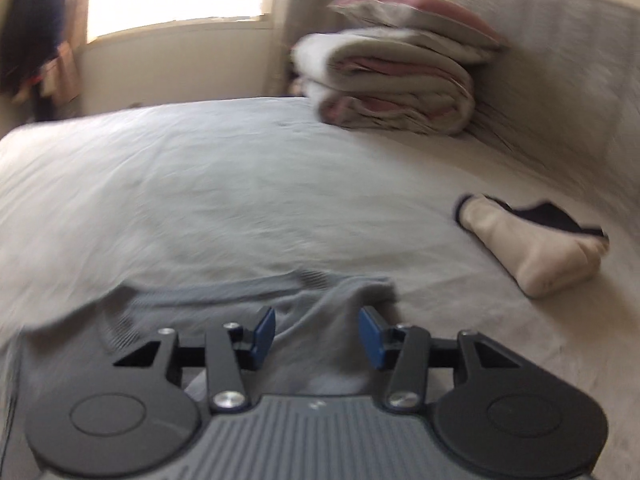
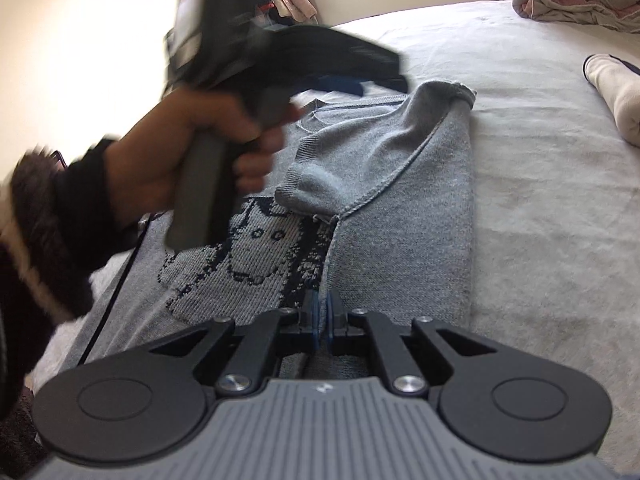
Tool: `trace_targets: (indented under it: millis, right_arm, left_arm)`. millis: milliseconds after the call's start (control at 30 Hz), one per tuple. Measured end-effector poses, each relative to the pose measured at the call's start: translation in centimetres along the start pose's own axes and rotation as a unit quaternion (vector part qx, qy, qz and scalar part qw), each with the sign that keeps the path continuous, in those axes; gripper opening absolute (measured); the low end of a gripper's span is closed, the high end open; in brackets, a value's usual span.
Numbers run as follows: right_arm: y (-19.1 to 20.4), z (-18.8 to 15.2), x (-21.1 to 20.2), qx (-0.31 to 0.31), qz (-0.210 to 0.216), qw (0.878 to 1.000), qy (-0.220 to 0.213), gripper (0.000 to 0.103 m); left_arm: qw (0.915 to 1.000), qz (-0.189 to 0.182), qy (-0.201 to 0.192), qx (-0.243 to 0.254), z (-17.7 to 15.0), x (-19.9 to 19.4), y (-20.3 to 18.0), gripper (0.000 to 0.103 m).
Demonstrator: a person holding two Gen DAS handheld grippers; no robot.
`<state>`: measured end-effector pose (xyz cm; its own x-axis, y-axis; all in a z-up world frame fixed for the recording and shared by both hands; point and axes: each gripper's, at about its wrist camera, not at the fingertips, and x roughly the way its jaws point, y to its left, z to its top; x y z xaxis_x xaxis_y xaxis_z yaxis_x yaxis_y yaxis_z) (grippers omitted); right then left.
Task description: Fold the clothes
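Left gripper open, empty, over the grey sweater's collar end. Right gripper pinches its hem edge; the long axis runs away from both.

Grey knitted sweater lying partly folded on a bed.

The sweater is lying flat on the pale bed cover, its body running lengthwise away from the near edge. One side is folded over the middle, hiding part of a dark knitted figure pattern on the front. A sleeve is lying doubled back across the chest, its ribbed cuff resting above the pattern. The neckline end is pointing toward the far edge of the bed.
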<state>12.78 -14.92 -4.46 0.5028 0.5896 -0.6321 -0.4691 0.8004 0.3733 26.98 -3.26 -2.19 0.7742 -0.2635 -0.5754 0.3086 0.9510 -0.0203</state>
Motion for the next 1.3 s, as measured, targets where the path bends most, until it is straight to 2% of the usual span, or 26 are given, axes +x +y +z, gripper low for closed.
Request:
trace_targets:
  millis: [133, 267, 333, 367, 400, 433, 500, 600, 733, 867, 933, 1000, 1033, 1167, 1300]
  right_arm:
    - [-0.2, -0.1, 0.2, 0.0, 0.006, 1.0, 0.003, 0.005]
    - [-0.7, -0.3, 0.3, 0.007, 0.014, 1.0, 0.005, 0.005]
    - [-0.7, -0.3, 0.3, 0.009, 0.015, 1.0, 0.005, 0.005]
    - [-0.8, -0.4, 0.3, 0.01, 0.016, 1.0, 0.005, 0.005]
    - [-0.8, -0.4, 0.3, 0.011, 0.017, 1.0, 0.005, 0.005]
    - [-0.8, -0.4, 0.3, 0.012, 0.018, 1.0, 0.005, 0.005]
    - [-0.8, -0.5, 0.3, 0.013, 0.018, 1.0, 0.005, 0.005]
    - [-0.6, -0.7, 0.3, 0.013, 0.017, 1.0, 0.005, 0.005]
    - [-0.4, -1.0, 0.3, 0.013, 0.016, 1.0, 0.003, 0.005]
    - [-0.3, -1.3, 0.1, 0.014, 0.018, 1.0, 0.004, 0.005]
    - [-0.3, -1.4, 0.0, 0.014, 0.018, 1.0, 0.005, 0.005]
    - [-0.5, -1.4, -0.2, 0.015, 0.019, 1.0, 0.005, 0.005]
    - [-0.5, -1.4, -0.3, 0.016, 0.019, 1.0, 0.005, 0.005]
    - [-0.3, -1.5, -0.5, 0.016, 0.017, 1.0, 0.005, 0.005]
    - [-0.2, -1.3, -0.6, 0.015, 0.015, 1.0, 0.003, 0.005]
  left_arm:
    - [0.9968, -0.016, 0.021, 0.075, 1.2, 3.0, -2.6, 0.048]
    - [0.9914, -0.014, 0.037, 0.125, 1.7, 5.3, -3.7, 0.046]
    - [0.9881, -0.01, 0.045, 0.147, 1.9, 6.3, -4.1, 0.037]
    - [0.9875, -0.012, 0.048, 0.15, 2.0, 6.6, -4.2, 0.028]
    - [0.9878, -0.015, 0.05, 0.146, 2.2, 6.8, -4.1, 0.014]
    - [0.9881, -0.019, 0.052, 0.143, 2.3, 7.0, -4.0, 0.009]
    - [0.9919, -0.028, 0.043, 0.116, 2.7, 6.9, -3.5, 0.007]
    - [0.9978, -0.033, 0.017, 0.054, 3.5, 6.5, -2.5, 0.007]
    - [0.9997, -0.012, 0.0, -0.02, 4.2, 7.0, -1.2, 0.007]
    - [0.9992, 0.012, 0.01, -0.038, 4.4, 7.6, -0.8, 0.011]
    - [0.9985, 0.011, 0.011, -0.052, 4.6, 7.3, -0.3, 0.017]
    - [0.9982, 0.013, 0.011, -0.058, 4.8, 6.7, 0.2, 0.033]
    - [0.9982, 0.015, 0.01, -0.058, 4.9, 6.2, 0.4, 0.035]
    - [0.9959, 0.025, 0.027, -0.083, 4.4, 3.9, 2.2, 0.042]
    - [0.9914, 0.042, 0.053, -0.112, 2.8, 1.6, 4.2, 0.042]
